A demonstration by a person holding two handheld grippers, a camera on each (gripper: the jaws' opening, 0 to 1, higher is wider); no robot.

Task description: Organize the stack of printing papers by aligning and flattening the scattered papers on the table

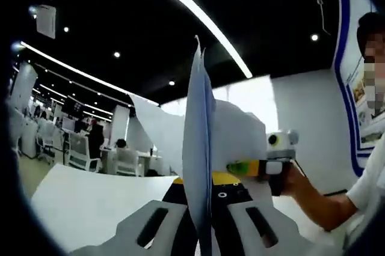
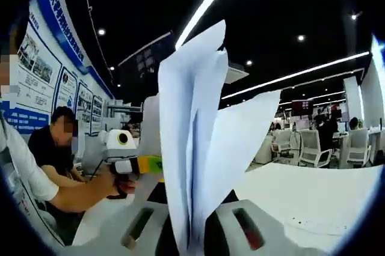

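While lifted off the bench (image 1: 90,202) and held upright, papers (image 1: 198,148) sit edge-on between the jaws of the left gripper (image 1: 201,217), pinched there near the lower edge. Same sheaf, papers (image 2: 192,148), likewise pinched by the right gripper (image 2: 192,226) from the opposite side, jaws pressed onto the bottom edges. Both grippers closed on paper, facing each other across the stack.

Handling, judged: light, thin, floppy; slippery sheet on sheet. Upper corners already fanning apart and drooping, so little stiffness beyond the pinch line. Easily creased if squeezed at a corner or dragged. Best held low on opposite short edges, close to the bench, then tapped down on one long edge to square up; loose grip enough to let sheets slide level, not so loose as to drop them.

Left gripper view: stack seen nearly knife-edge, one sheet curling off to the left; right gripper (image 1: 264,163) beyond it, with the holding hand (image 1: 295,178) and forearm. White bench below.

Right gripper view: sheets splayed in several leaves, misalignment at the top plainer; left gripper (image 2: 135,163) beyond the paper, gripped by a hand (image 2: 117,184). Seated person (image 2: 54,148) behind, wall posters (image 2: 54,70).
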